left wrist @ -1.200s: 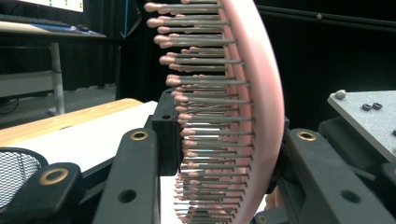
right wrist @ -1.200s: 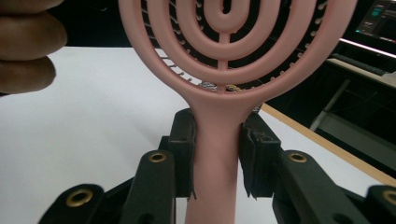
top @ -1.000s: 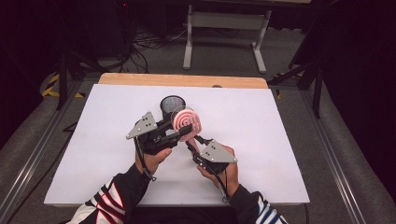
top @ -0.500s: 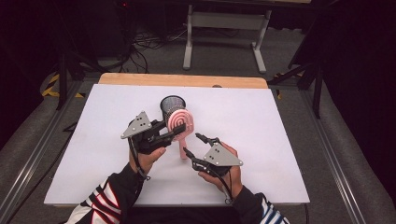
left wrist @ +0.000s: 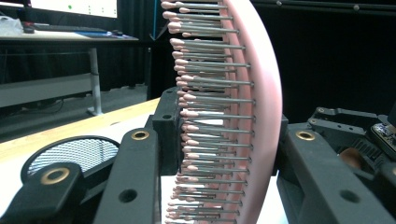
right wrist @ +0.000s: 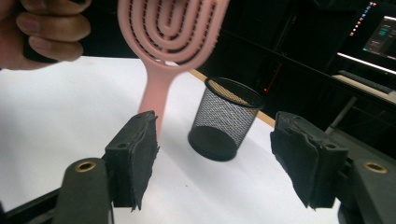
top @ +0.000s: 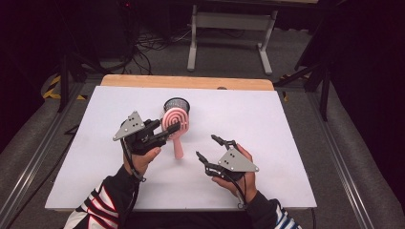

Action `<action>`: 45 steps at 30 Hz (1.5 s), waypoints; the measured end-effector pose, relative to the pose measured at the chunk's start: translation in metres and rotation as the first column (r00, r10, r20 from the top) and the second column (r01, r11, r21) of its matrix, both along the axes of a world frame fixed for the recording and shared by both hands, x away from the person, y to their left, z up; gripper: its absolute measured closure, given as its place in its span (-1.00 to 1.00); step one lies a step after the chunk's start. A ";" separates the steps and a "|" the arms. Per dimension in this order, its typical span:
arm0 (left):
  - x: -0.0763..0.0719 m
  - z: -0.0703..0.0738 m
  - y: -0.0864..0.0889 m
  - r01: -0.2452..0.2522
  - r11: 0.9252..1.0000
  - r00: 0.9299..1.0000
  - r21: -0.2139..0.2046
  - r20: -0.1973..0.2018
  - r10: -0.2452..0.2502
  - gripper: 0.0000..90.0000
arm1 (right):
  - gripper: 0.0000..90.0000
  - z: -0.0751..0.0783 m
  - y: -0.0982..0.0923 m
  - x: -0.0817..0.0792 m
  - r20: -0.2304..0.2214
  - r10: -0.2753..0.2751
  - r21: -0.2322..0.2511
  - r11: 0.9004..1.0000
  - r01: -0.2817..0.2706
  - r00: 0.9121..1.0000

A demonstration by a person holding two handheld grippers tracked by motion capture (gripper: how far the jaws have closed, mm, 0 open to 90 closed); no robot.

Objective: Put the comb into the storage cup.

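A pink vented hairbrush (top: pixel 175 125) hangs above the white table with its handle pointing down. My left gripper (top: pixel 172 128) is shut on its head; in the left gripper view the bristled head (left wrist: pixel 243 112) stands edge-on between the jaws. Just behind it a black mesh cup (top: pixel 177 105) stands upright. My right gripper (top: pixel 208 147) is to the right of the handle and apart from it. Its jaws have just been opening and nothing is between them. The right gripper view looks past its pads (right wrist: pixel 135 154) at the brush (right wrist: pixel 173 32) and the cup (right wrist: pixel 224 121).
The white tabletop (top: pixel 286 143) has a wooden strip (top: pixel 186 82) along its far edge. Beyond it are a grey floor with cables and a metal desk frame (top: pixel 229 28). Metal rails run along both sides of the table.
My right gripper has opened, come off the brush handle and drawn back to the right. The left gripper has carried the brush a little to the left.
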State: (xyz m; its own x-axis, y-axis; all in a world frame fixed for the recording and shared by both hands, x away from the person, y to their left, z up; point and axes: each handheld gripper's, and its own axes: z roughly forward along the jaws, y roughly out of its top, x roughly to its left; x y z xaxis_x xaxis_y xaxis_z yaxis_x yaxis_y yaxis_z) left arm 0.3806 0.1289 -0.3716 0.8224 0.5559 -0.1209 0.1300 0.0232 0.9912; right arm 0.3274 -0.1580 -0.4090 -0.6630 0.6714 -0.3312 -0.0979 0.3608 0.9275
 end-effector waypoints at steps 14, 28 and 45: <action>0.001 0.004 0.009 -0.026 1.000 1.000 -0.012 0.013 0.026 0.39 | -0.46 0.002 -0.032 -0.008 0.003 -0.064 0.028 0.998 0.064 0.998; 0.001 0.011 0.022 -0.050 0.998 0.998 -0.034 0.029 0.051 0.40 | -0.80 -0.004 -0.052 -0.007 -0.029 -0.099 0.015 0.995 0.099 0.995; 0.003 0.021 0.030 -0.049 0.996 0.998 -0.076 0.036 0.052 0.40 | -0.81 -0.004 -0.074 -0.010 -0.038 -0.145 0.009 0.989 0.145 0.989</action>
